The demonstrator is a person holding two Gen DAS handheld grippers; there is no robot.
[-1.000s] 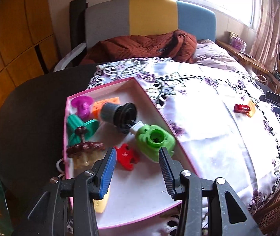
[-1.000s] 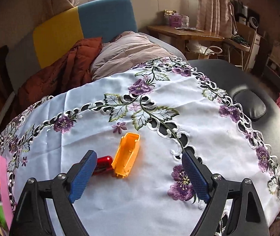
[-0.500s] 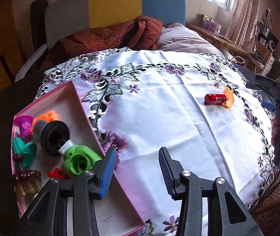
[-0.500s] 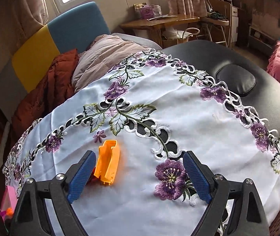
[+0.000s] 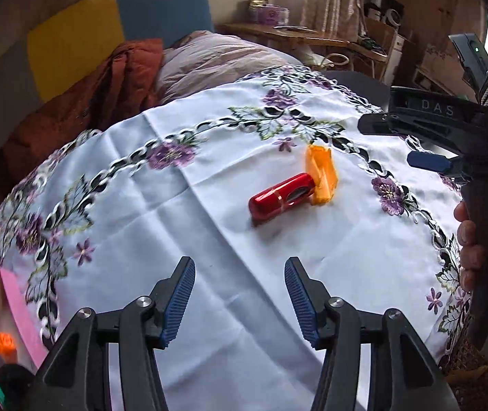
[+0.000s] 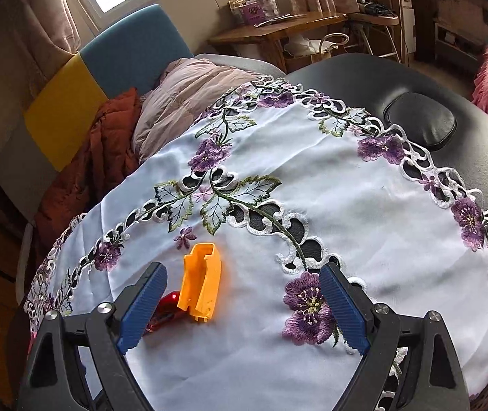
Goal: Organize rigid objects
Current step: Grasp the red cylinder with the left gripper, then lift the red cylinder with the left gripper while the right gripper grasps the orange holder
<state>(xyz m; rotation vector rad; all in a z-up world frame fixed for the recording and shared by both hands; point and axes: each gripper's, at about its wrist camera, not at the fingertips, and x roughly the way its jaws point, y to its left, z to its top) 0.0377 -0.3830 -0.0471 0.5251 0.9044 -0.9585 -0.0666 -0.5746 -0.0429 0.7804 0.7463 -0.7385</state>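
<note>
Both grippers hover empty over the embroidered tablecloth (image 5: 230, 239).

The left gripper (image 5: 240, 298) has its fingers spread apart, holding nothing, short of the red toy car (image 5: 280, 200). The car lies on the cloth touching the orange plastic piece (image 5: 322, 174) on its far side. The right gripper (image 6: 244, 308) is also released, fingers wide, with the orange piece near its left finger. The pink box (image 5: 8, 311) sits well left of the car.
</note>
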